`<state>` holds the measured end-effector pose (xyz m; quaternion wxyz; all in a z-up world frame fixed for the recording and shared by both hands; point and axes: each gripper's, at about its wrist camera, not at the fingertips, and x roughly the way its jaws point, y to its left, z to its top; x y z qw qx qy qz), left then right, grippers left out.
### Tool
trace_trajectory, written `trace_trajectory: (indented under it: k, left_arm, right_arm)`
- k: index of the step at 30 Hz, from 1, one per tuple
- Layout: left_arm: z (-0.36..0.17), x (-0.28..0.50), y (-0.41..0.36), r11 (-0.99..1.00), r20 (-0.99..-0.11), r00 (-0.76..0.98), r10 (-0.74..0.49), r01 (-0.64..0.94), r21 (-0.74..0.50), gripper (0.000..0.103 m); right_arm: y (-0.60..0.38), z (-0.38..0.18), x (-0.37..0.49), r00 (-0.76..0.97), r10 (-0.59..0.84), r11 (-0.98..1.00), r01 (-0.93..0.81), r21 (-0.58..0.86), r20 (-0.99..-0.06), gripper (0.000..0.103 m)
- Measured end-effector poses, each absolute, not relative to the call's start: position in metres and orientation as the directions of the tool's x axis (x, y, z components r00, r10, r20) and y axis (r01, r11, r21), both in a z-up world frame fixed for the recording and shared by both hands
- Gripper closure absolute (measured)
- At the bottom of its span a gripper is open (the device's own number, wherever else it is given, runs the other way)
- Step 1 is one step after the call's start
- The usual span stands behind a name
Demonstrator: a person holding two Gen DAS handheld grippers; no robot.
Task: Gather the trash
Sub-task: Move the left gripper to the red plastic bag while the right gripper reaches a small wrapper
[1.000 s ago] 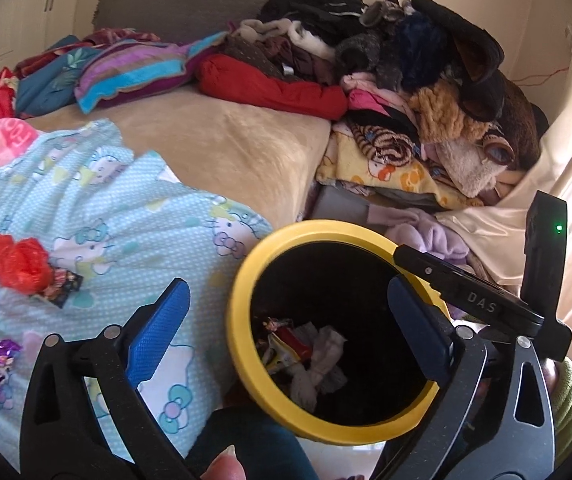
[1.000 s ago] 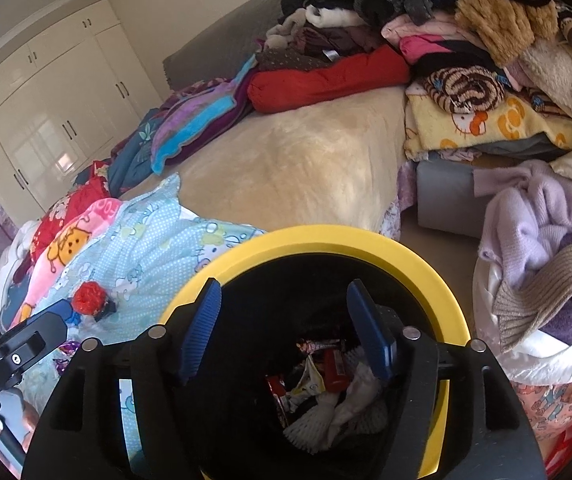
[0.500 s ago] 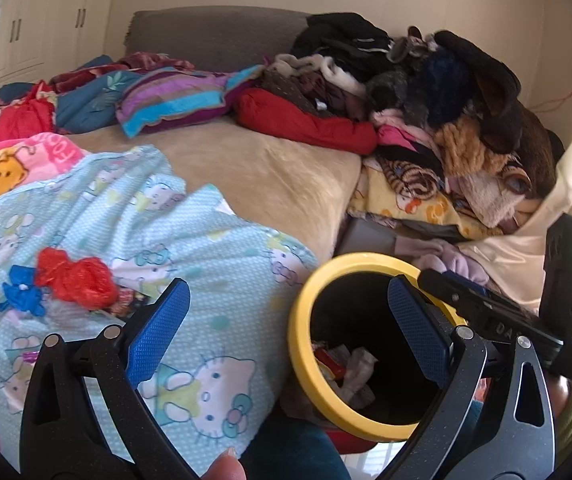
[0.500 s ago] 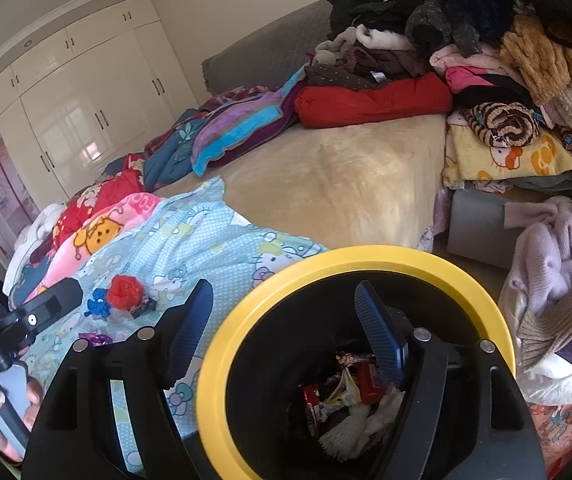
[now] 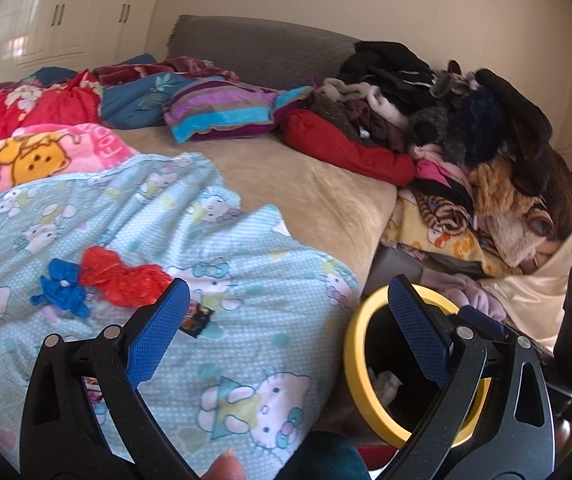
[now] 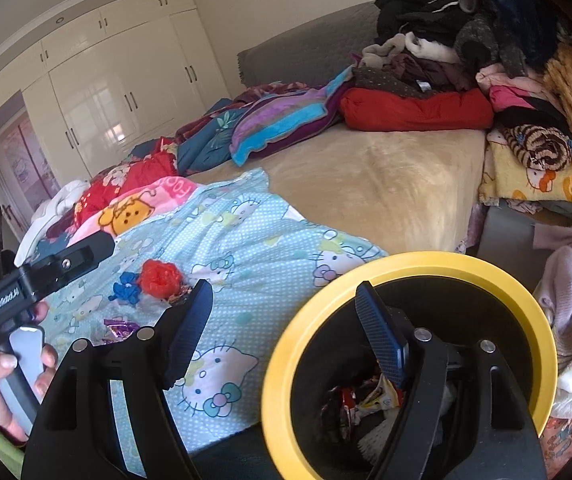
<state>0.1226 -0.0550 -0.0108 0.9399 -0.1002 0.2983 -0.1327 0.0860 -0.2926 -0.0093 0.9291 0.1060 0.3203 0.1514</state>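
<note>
In the left wrist view we see our left tongs (image 5: 286,320) angled down over the bed (image 5: 318,188), blue pads wide apart with nothing between them. A fingertip (image 5: 224,466) shows at the bottom edge of that frame. In the right wrist view, our left hand (image 6: 4,376) sits at the lower left, wrapped around the grey handle of its tool.

Our right tongs (image 6: 282,332) also tip downward, spread apart and empty. Their right pad hangs over the mouth of the yellow-rimmed bin (image 6: 486,268), lower right of the frame; the left pad lies over the light blue cat-print blanket (image 6: 262,248).

The trash rests on that blanket, left of centre: a crumpled red wrapper (image 5: 126,276) just beyond the left pad of our left tongs, a blue scrap (image 5: 62,288) touching its left side, and a dark printed packet (image 5: 196,316) partly behind that pad. A purple foil piece (image 6: 120,328) lies nearer the lower left. Wrappers (image 6: 366,396) already lie inside the bin.
</note>
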Motion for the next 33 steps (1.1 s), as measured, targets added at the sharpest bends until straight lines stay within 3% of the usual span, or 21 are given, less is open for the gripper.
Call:
trace_trajectory:
  k: [15,27,33]
  left_arm:
    - [-0.021,0.138,0.016,0.946,-0.54,0.816,-0.208,0.028,-0.322,0.012]
    - [-0.044,0.162,0.066,0.927,-0.603,0.786,-0.139,-0.111,-0.359,0.012]
    - [-0.065,0.181,0.077,0.905,-0.652,0.741,-0.161,-0.152,-0.396,0.012]
  right_arm:
    - [-0.221,-0.015,0.113,0.684,0.395,0.918,-0.301,0.256,-0.613,0.031]
    - [-0.168,-0.042,0.149,0.602,0.442,0.895,-0.343,0.284,-0.665,0.031]
    - [-0.144,-0.059,0.17,0.556,0.45,0.888,-0.36,0.286,-0.699,0.031]
